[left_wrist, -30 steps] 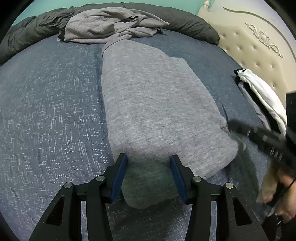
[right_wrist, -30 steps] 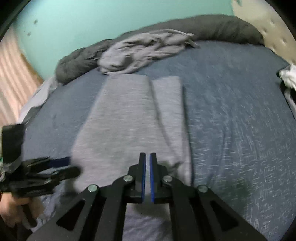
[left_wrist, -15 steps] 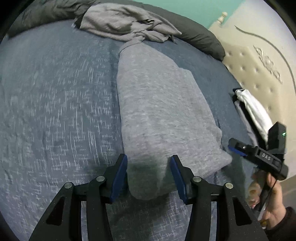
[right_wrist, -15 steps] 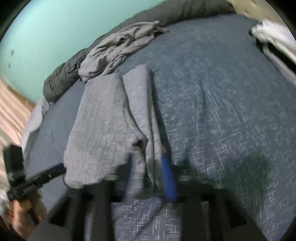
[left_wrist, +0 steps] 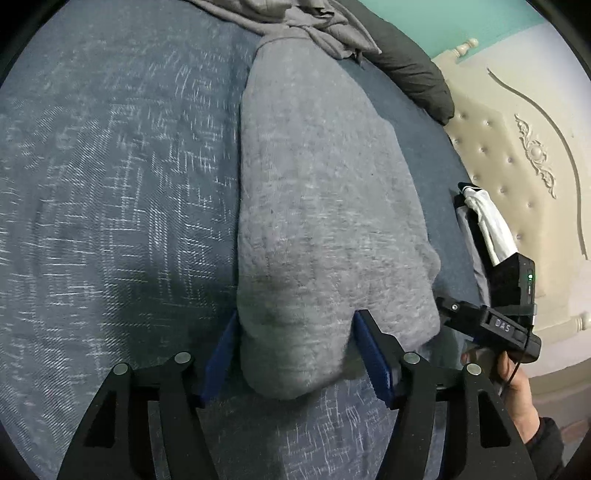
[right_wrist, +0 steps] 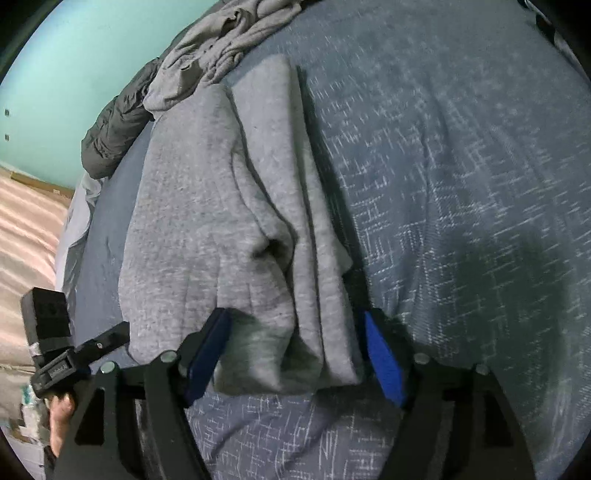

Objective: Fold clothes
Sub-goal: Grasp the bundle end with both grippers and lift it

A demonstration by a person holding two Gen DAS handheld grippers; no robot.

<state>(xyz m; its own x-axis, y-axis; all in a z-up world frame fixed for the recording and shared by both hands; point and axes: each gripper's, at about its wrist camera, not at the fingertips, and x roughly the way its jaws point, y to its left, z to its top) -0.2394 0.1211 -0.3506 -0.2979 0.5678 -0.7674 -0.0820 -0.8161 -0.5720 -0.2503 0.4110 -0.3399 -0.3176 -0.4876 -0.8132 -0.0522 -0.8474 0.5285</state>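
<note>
Over garment (right_wrist: 221, 229) — right gripper (right_wrist: 295, 350) opened.

The folded garment (left_wrist: 325, 206) was heather grey, like the crumpled grey clothes (right_wrist: 229, 40) beyond it. The bed cover (left_wrist: 110, 177) was dark blue, flecked with white crosshatch. The quilt (left_wrist: 413, 70) was charcoal, the wall (right_wrist: 74, 85) turquoise, the tufted headboard (left_wrist: 517, 155) cream. The fingers (right_wrist: 384, 354) had blue pads on black.

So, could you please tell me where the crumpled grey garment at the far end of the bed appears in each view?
Left wrist view: crumpled grey garment at top centre, cut by the frame.
Right wrist view: same garment at upper left.
Shared landmark: the folded grey garment running from it toward the camera.
</note>
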